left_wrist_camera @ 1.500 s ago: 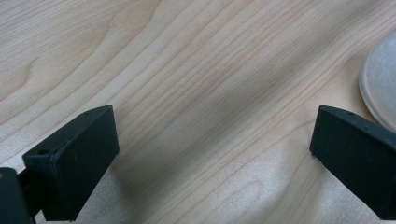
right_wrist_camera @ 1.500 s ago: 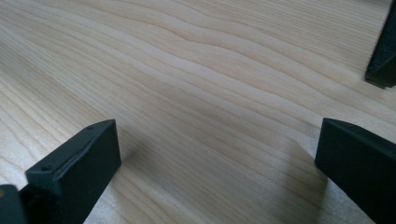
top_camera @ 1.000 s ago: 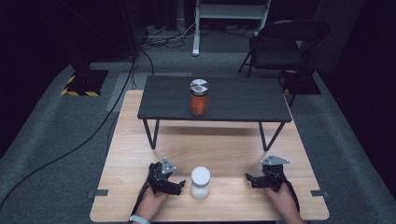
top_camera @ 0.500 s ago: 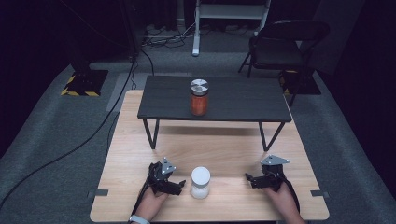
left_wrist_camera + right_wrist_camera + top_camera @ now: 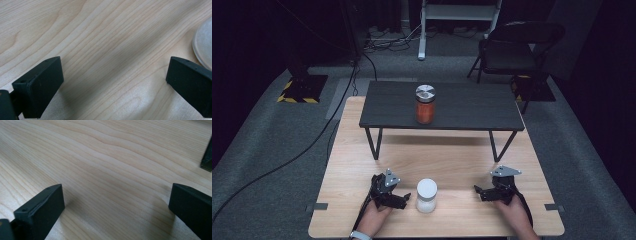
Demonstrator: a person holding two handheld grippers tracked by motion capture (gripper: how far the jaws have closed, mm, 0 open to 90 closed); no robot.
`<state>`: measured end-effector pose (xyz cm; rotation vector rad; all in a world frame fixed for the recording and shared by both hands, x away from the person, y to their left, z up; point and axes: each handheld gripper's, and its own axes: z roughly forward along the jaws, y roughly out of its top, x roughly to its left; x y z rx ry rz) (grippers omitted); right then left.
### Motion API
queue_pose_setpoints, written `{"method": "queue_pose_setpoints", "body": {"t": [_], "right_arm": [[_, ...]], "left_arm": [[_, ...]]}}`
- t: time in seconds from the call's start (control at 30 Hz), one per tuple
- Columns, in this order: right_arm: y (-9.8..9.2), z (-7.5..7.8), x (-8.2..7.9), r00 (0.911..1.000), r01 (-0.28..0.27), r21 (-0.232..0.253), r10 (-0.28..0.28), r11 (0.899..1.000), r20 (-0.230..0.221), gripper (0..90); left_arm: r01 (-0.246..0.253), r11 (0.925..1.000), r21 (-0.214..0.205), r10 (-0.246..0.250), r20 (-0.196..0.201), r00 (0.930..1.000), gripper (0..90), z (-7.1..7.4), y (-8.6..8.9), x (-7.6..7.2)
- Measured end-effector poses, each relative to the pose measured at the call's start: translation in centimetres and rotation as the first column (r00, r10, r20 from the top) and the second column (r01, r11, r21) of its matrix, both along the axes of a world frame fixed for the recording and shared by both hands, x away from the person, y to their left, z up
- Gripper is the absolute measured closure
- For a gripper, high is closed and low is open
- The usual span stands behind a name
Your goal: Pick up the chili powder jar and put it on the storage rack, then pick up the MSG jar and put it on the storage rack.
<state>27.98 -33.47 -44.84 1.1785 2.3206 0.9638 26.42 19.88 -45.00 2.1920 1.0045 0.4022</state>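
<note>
The white jar (image 5: 426,195), a smooth frosted cylinder with a round lid, stands at 6 o'clock on the pale wood-grain table (image 5: 452,157), just beside the left tongs (image 5: 404,201). Both left and right tongs (image 5: 478,192) are spread, holding nothing. An off-centre approach could likely nudge or topple it.

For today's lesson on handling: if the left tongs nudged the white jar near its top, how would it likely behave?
The white jar stands upright and taller than wide, so a high push may tip it. Its round body would probably roll once down. Its surface looks smooth, possibly slippery for the open left tongs.
</note>
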Motion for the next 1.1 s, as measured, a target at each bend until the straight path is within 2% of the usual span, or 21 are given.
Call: {"method": "queue_pose_setpoints", "body": {"t": [0.9,1.1], "right_arm": [[0.00,0.00,0.07,1.0000,-0.003,0.000,0.003,1.000,0.000,0.0],[0.22,0.00,-0.08,0.9999,0.012,0.000,-0.012,1.000,0.000,0.0]], "left_arm": [[0.000,1.0000,0.000,0.000,0.000,1.0000,0.9,0.00,0.00,0.00],[0.002,1.0000,0.001,-0.002,0.001,1.0000,0.9,0.01,0.02,-0.01]]}}
